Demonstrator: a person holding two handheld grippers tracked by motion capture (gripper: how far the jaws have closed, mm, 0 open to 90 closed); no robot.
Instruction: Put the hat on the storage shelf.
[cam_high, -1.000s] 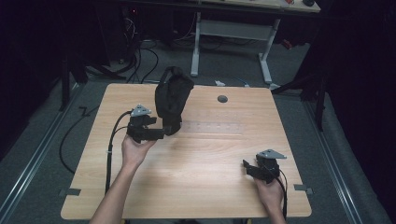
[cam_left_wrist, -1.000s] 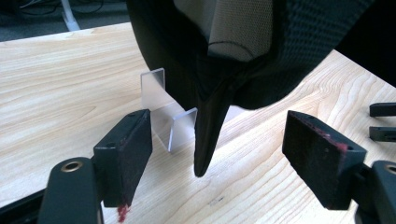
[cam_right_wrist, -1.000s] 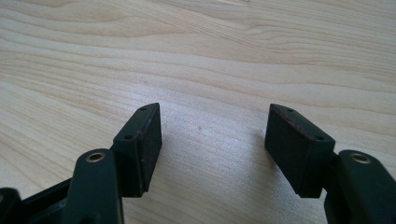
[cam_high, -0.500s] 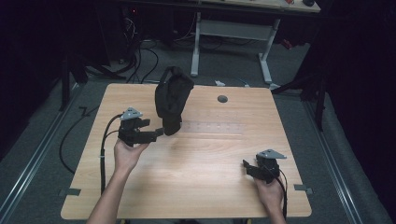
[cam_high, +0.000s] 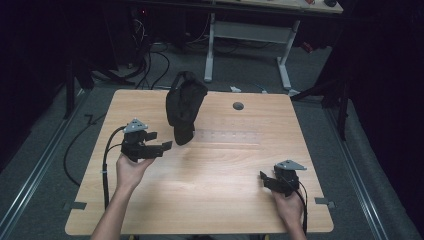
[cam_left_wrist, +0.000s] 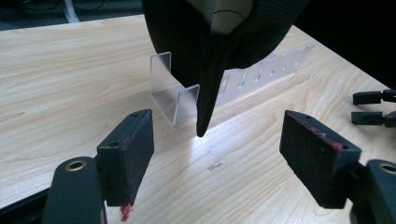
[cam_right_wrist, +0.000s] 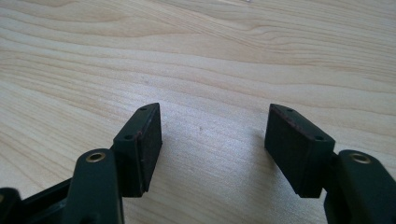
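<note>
Left claw (cam_left_wrist: 205, 154) stands released before the black cap (cam_high: 184, 105) on its clear stand (cam_left_wrist: 175, 95). Centre the brim tip between the jaws before closing. Right claw (cam_high: 267, 181) rests released on the bench (cam_high: 220, 190).

My light wood table (cam_high: 210, 195) has a round cable hole (cam_high: 238, 106) near the far edge and sits on grey carpet (cam_high: 45, 185). Behind it is a white-legged desk (cam_high: 250, 35), with black cables (cam_high: 150, 65) snaking over the floor. Room's really dark all round, only the tabletop is lit.
</note>
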